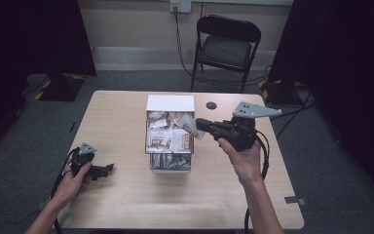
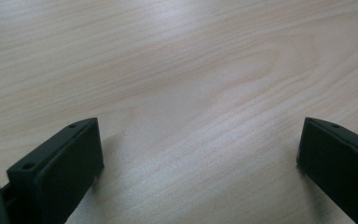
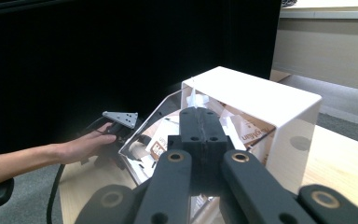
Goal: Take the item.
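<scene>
Hovering right gripper (image 1: 200, 126) over box (image 1: 170, 103), jaws clamping packet (image 1: 192, 129) (left gripper (image 1: 108, 169) gaping).

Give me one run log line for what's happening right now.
right gripper: shut on packet, above box | left gripper: open, low over table

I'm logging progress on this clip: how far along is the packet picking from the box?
Done: little that shows; no packet lies out on the table. In hand: the right claw is shut on one packet at the box's right edge, apparently lifting it out. The left claw rests open on the table, idle. Left: the box is full of packets, so nearly all of them remain.
</scene>
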Action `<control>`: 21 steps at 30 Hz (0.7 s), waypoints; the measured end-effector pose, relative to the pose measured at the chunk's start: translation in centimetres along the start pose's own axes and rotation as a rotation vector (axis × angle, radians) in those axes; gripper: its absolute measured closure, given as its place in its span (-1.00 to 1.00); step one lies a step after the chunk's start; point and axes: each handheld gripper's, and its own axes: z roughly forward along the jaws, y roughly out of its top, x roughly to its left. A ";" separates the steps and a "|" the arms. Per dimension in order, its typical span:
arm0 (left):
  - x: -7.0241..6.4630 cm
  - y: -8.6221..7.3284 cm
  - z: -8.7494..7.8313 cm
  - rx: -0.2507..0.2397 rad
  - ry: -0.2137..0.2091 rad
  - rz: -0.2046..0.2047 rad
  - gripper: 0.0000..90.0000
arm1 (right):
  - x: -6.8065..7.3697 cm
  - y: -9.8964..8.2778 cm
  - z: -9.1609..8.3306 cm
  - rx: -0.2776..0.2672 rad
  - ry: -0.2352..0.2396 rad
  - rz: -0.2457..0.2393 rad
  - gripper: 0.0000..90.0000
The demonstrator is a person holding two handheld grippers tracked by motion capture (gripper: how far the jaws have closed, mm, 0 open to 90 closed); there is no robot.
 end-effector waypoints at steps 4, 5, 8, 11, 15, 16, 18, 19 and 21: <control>0.0 0.0 0.0 0.000 0.000 0.000 -1.00 | -0.1 0.0 -0.6 -0.002 -0.014 0.001 1.00; 0.0 0.0 0.0 0.000 0.001 0.001 -1.00 | -0.1 0.1 -0.8 -0.001 -0.017 0.000 1.00; 0.0 0.0 0.0 0.000 0.000 0.000 -1.00 | -0.1 0.1 -1.2 0.004 -0.027 -0.003 1.00; 0.0 0.0 0.0 0.000 0.000 0.001 -1.00 | -0.3 -0.1 -1.8 0.007 -0.037 -0.012 1.00; 0.0 0.0 0.0 0.000 0.000 0.001 -1.00 | -0.5 -0.5 -2.6 0.008 -0.052 -0.011 1.00; 0.0 0.0 0.0 0.000 0.000 0.000 -1.00 | -0.6 -0.6 -2.7 0.008 -0.054 -0.009 1.00; 0.0 0.0 0.0 0.000 0.000 0.001 -1.00 | -0.8 -1.0 -2.9 0.009 -0.061 0.001 1.00; 0.0 0.0 0.0 0.000 0.000 0.001 -1.00 | -0.9 -1.1 -3.0 0.014 -0.066 0.003 1.00; 0.0 0.0 0.0 -0.001 0.000 0.001 -1.00 | -1.1 -1.4 -3.1 0.015 -0.072 0.008 1.00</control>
